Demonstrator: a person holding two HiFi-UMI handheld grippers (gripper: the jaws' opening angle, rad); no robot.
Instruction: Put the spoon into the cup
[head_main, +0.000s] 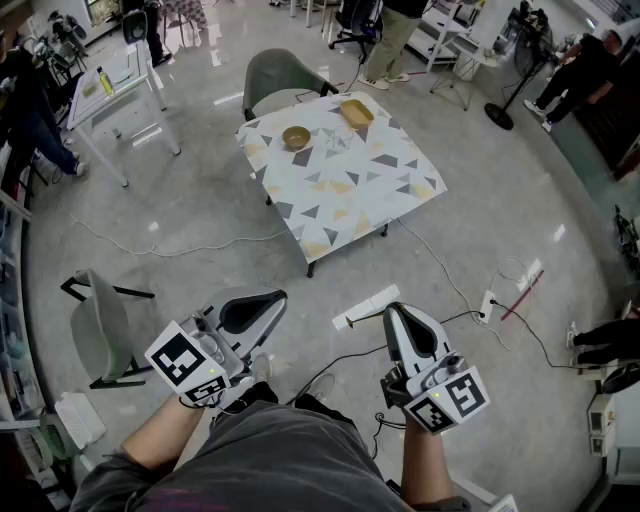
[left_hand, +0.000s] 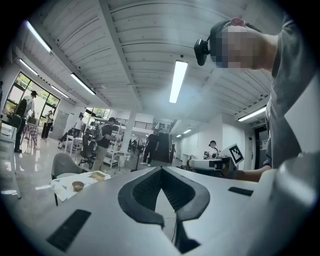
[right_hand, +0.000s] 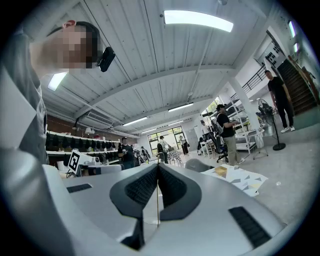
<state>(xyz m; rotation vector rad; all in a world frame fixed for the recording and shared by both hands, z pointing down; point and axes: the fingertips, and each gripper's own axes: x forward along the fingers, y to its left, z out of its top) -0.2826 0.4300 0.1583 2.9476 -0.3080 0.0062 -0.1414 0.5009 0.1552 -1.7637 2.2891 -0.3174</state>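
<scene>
Facing distant table (head_main: 345, 190), jaws together.

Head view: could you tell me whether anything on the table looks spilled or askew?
Nothing stands out: the bowl and the tray sit upright on the table, and no spill is visible.

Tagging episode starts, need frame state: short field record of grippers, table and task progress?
left gripper: shut, empty, held low over the floor
right gripper: shut, empty, held low over the floor
table: patterned cloth, ahead of the person, away from both grippers
on table: brown bowl, tan container
spoon, cup: too small to make out
task: not started
</scene>
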